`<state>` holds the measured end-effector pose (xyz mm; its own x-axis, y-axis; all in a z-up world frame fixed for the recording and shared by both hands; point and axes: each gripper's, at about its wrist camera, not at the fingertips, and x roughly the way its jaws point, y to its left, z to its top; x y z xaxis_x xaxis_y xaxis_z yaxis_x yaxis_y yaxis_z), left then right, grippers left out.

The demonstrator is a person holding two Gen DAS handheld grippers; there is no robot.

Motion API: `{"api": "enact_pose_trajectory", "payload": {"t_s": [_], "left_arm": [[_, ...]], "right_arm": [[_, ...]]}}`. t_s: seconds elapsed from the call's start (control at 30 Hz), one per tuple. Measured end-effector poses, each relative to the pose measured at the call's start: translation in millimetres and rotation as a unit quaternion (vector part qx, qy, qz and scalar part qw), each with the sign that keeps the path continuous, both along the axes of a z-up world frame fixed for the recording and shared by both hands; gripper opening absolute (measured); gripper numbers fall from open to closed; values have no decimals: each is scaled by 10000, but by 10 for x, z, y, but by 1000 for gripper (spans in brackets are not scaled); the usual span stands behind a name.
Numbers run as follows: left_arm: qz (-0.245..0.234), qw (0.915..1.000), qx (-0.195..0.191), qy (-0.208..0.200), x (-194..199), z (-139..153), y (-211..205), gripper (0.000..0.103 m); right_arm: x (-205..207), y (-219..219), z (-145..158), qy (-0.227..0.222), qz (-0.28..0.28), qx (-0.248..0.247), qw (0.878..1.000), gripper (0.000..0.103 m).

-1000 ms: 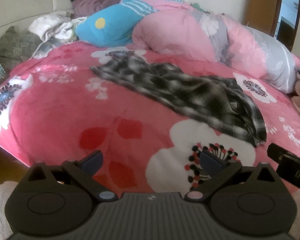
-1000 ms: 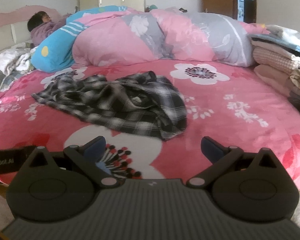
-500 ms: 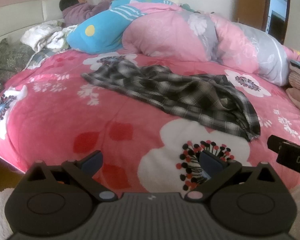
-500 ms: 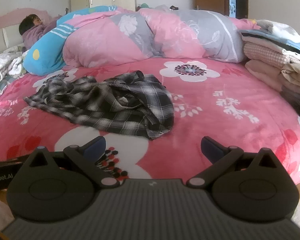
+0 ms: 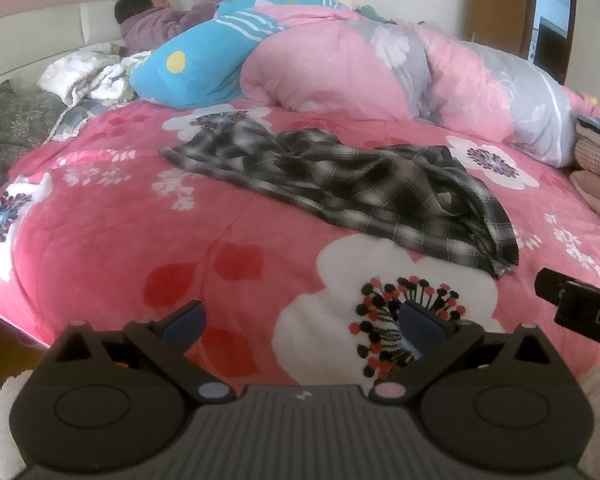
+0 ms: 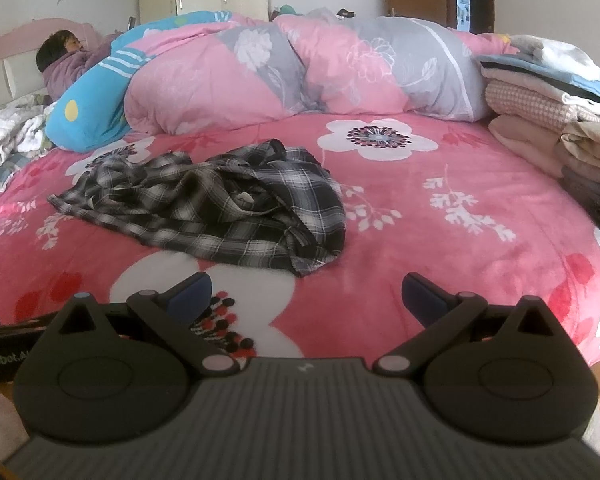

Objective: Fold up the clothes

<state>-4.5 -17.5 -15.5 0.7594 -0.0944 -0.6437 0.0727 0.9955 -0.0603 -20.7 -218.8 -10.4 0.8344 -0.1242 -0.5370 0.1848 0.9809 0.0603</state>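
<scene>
A black-and-white plaid shirt (image 5: 340, 188) (image 6: 220, 208) lies crumpled in the middle of a pink flowered bedspread (image 5: 100, 240) (image 6: 440, 248). My left gripper (image 5: 302, 318) hovers open over the bed's near edge, short of the shirt, with nothing between its fingers. My right gripper (image 6: 306, 294) is also open and empty, just short of the shirt's nearest hem. The tip of the right gripper (image 5: 576, 306) shows at the right edge of the left wrist view.
A rolled pink and grey duvet (image 6: 300, 76) and a blue pillow (image 5: 196, 68) lie across the far side. A person (image 5: 152, 20) lies near the headboard. A stack of folded clothes (image 6: 556, 120) stands on the bed's right edge.
Both grippers have shifted slightly, so the shirt sits a little further right in the left view and further left in the right view. Both stay open.
</scene>
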Motion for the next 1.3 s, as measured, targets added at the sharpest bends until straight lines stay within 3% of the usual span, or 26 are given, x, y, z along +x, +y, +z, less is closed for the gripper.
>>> {"api": "enact_pose_trajectory", "payload": {"t_s": [1.3], "left_arm": [[131, 9994, 213, -234, -182, 125, -18, 103]], "right_arm": [[-150, -20, 10, 51, 45, 143, 9999, 102]]}}
